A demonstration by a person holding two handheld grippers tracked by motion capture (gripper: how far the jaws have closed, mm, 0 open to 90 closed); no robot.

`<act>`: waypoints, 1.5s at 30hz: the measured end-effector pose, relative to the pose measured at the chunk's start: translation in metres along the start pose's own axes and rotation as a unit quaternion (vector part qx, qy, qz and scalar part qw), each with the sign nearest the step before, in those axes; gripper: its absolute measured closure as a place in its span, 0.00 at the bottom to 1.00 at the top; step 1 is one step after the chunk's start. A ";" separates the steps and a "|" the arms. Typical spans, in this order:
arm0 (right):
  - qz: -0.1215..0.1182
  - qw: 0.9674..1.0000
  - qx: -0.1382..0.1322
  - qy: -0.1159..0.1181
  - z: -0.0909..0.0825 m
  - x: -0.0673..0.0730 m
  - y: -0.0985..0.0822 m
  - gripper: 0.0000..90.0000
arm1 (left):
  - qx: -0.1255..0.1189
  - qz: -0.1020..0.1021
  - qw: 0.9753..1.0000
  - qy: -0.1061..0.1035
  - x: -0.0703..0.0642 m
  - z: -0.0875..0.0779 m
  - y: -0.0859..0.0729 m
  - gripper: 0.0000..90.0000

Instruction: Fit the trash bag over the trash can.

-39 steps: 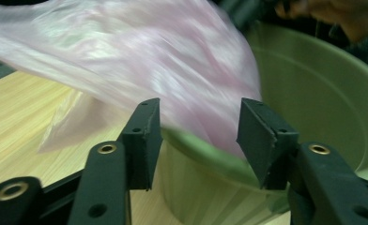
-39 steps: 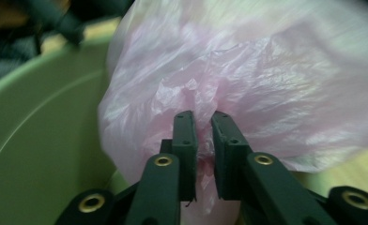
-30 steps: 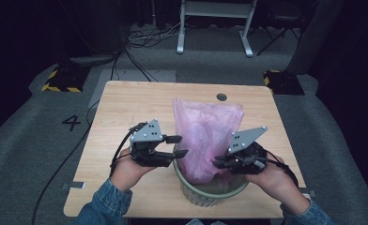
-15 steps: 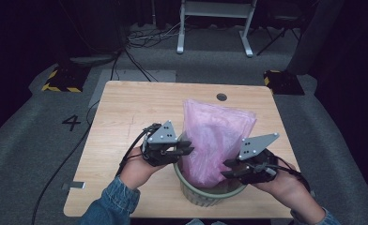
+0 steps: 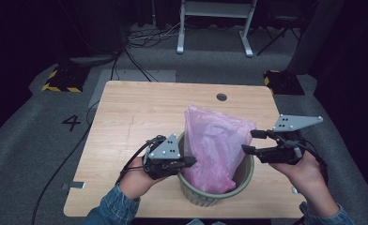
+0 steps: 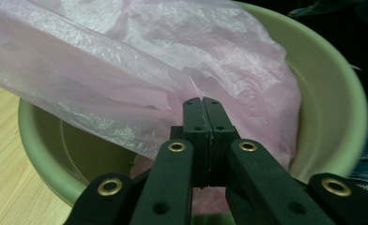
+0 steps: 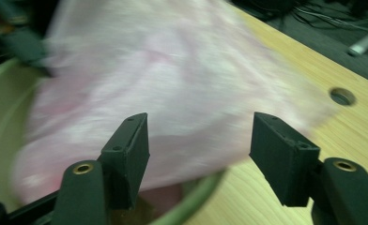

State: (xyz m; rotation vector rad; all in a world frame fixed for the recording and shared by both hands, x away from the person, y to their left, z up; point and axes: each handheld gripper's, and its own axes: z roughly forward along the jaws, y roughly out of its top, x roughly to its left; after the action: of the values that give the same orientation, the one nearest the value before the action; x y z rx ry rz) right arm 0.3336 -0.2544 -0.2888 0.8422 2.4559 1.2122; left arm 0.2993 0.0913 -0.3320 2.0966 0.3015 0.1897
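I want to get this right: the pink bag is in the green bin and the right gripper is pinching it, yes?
Not quite. The left gripper pinches the pink bag in the green bin; the left gripper view shows it. The right gripper is open.

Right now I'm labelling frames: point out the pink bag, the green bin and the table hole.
pink bag [image 5: 215, 145], high view, middle of its front face.
green bin [image 5: 249, 169], high view, right rim.
table hole [image 5: 221, 97], high view, its centre.

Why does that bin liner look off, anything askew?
The pink bag stands bunched above the green bin, leaning toward the far side, not folded over the rim. Left tongs pinch its near film; right tongs, just opening, hold nothing.
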 end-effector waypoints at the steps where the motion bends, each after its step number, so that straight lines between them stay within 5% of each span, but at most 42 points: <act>1: 0.004 1.000 0.002 -0.006 0.001 -0.004 -0.001 0.43 | -0.001 0.002 1.000 0.000 -0.001 -0.002 -0.001 0.99; 4: 0.027 1.000 -0.001 0.000 0.003 -0.012 -0.005 0.44 | -0.010 0.003 1.000 -0.005 -0.006 -0.006 -0.003 0.99; 8: 0.063 0.996 -0.007 0.060 0.013 -0.017 -0.006 0.47 | -0.015 0.012 1.000 -0.012 -0.012 -0.007 -0.004 0.99; 11: 0.061 0.994 -0.011 0.094 0.024 -0.015 -0.003 0.53 | -0.016 0.011 1.000 -0.017 -0.012 -0.006 -0.006 0.99; 22: 0.018 0.998 -0.003 0.062 0.047 -0.017 0.008 0.99 | -0.021 0.006 1.000 -0.023 -0.010 -0.007 -0.011 0.99; 24: 0.021 0.998 -0.010 0.061 0.046 -0.018 0.009 0.90 | -0.021 0.006 0.999 -0.024 -0.010 -0.008 -0.013 0.99; 26: 0.037 0.998 -0.024 0.053 0.045 -0.020 0.011 0.64 | -0.021 0.006 0.999 -0.024 -0.010 -0.008 -0.014 0.99; 29: 0.058 0.996 -0.031 0.052 0.047 -0.026 0.012 0.40 | -0.022 0.004 0.999 -0.026 -0.011 -0.007 -0.014 0.99; 34: 0.055 0.997 0.002 0.051 0.064 -0.033 0.013 0.34 | -0.021 0.007 0.999 -0.025 -0.012 -0.005 -0.014 0.99; 35: 0.062 0.996 0.002 0.059 0.067 -0.034 0.014 0.37 | -0.021 0.007 0.999 -0.025 -0.012 -0.005 -0.014 0.99; 37: 0.064 0.995 -0.004 0.080 0.069 -0.035 0.016 0.60 | -0.022 0.006 0.999 -0.024 -0.012 -0.005 -0.014 0.99; 41: 0.026 0.998 -0.015 0.062 0.064 -0.031 0.023 0.95 | -0.031 0.004 0.999 -0.009 -0.011 -0.009 -0.016 0.92; 45: -0.018 0.999 -0.029 0.040 0.055 -0.020 0.026 1.00 | -0.043 -0.012 0.999 0.026 -0.005 -0.017 -0.014 0.65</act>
State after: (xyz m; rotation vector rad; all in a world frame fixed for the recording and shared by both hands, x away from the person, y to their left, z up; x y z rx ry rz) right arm 0.3854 -0.2191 -0.3019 0.7435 2.4736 1.3233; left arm 0.2882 0.1111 -0.3352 2.0054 0.3432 0.2393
